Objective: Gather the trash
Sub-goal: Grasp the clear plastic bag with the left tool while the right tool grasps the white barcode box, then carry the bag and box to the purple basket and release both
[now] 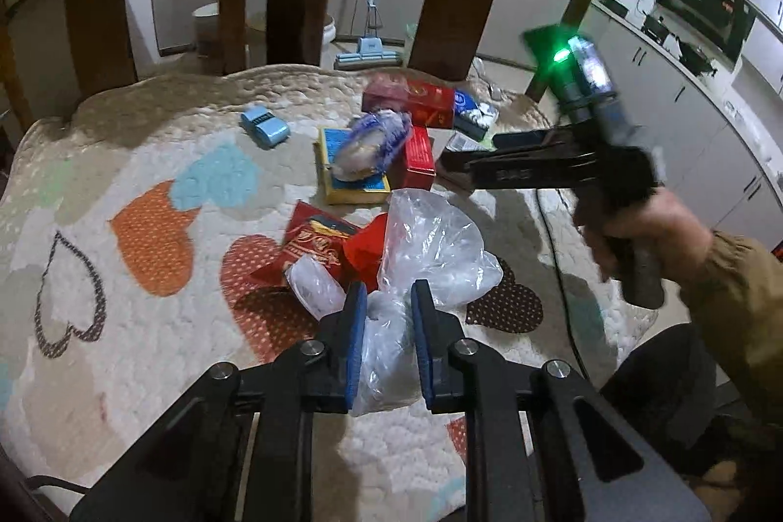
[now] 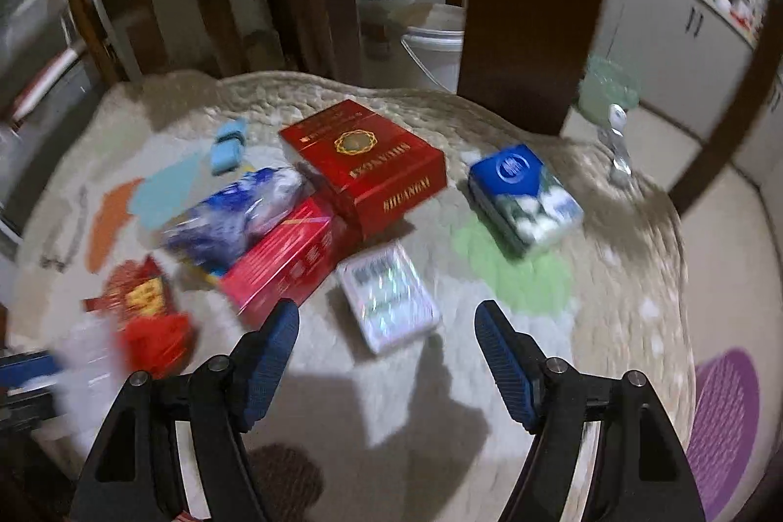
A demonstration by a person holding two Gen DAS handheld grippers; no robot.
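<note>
My left tool (image 1: 389, 302) is clenching the clear plastic bag (image 1: 430, 248) at lower centre of the left view, bag resting on the heart-print quilted pad (image 1: 147, 160) beside a red wrapper (image 1: 323, 245). My right tool (image 2: 386, 326) is hanging released, jaws wide, nothing between them, just above a silvery pack (image 2: 386, 297); red boxes (image 2: 364, 160) and a blue pack (image 2: 526, 199) are lying farther up the frame

I see the clear plastic bag (image 1: 430, 243) crumpled on the quilt, red wrapper (image 1: 323, 245) touching its left.
</note>
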